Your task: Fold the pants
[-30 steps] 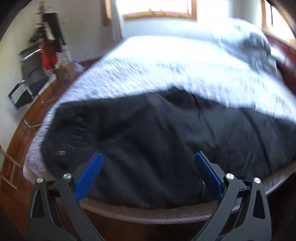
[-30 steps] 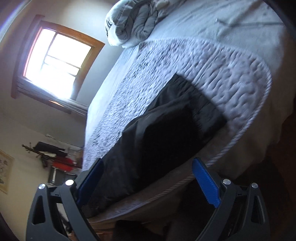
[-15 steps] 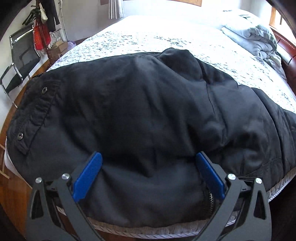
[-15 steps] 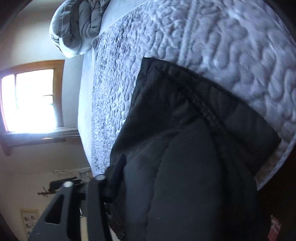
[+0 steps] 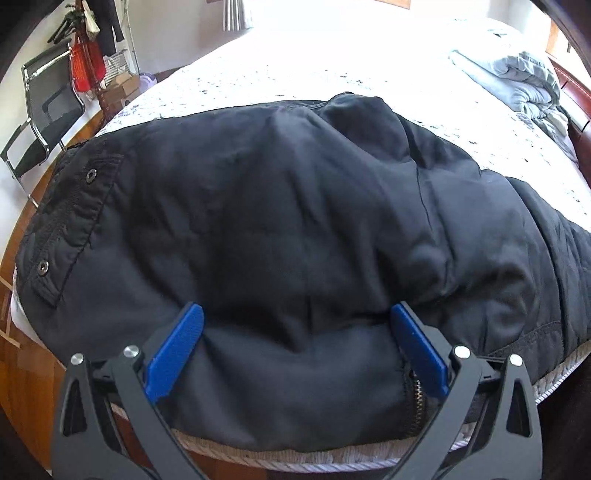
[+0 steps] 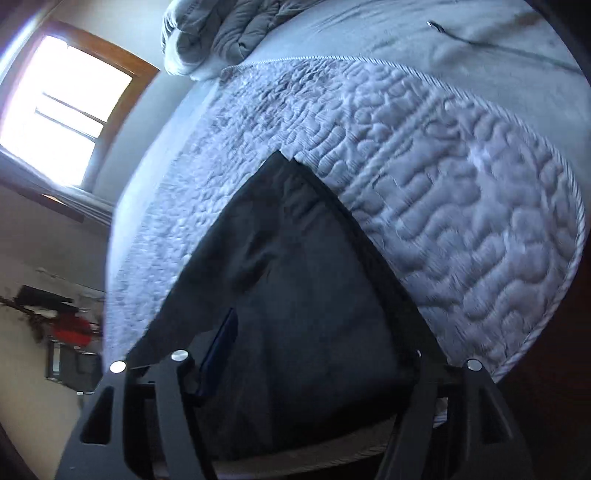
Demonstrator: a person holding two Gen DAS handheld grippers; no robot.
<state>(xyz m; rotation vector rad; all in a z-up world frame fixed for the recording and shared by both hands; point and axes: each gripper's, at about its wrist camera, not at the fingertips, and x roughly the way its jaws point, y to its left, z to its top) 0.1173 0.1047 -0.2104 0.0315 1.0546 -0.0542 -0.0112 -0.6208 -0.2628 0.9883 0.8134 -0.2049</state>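
Note:
Black pants (image 5: 288, 221) lie spread along the near edge of the bed, waistband with snaps at the left, zipper near the front edge. My left gripper (image 5: 295, 325) is open, its blue pads pressed down on the cloth on either side of a fold near the zipper. In the right wrist view the pants' leg end (image 6: 295, 288) lies on the quilt. My right gripper (image 6: 317, 339) is open and straddles the leg cloth; its right finger is hidden by the fabric.
The white quilted bed cover (image 5: 332, 74) stretches behind the pants. A bundled grey blanket (image 5: 517, 85) lies at the far right, also in the right wrist view (image 6: 221, 33). A chair (image 5: 44, 110) and a clothes stand are at the left on wood floor.
Both grippers have moved in from above the bed edge down onto the pants. The left one now presses into the cloth; the right one has slid over the leg end.

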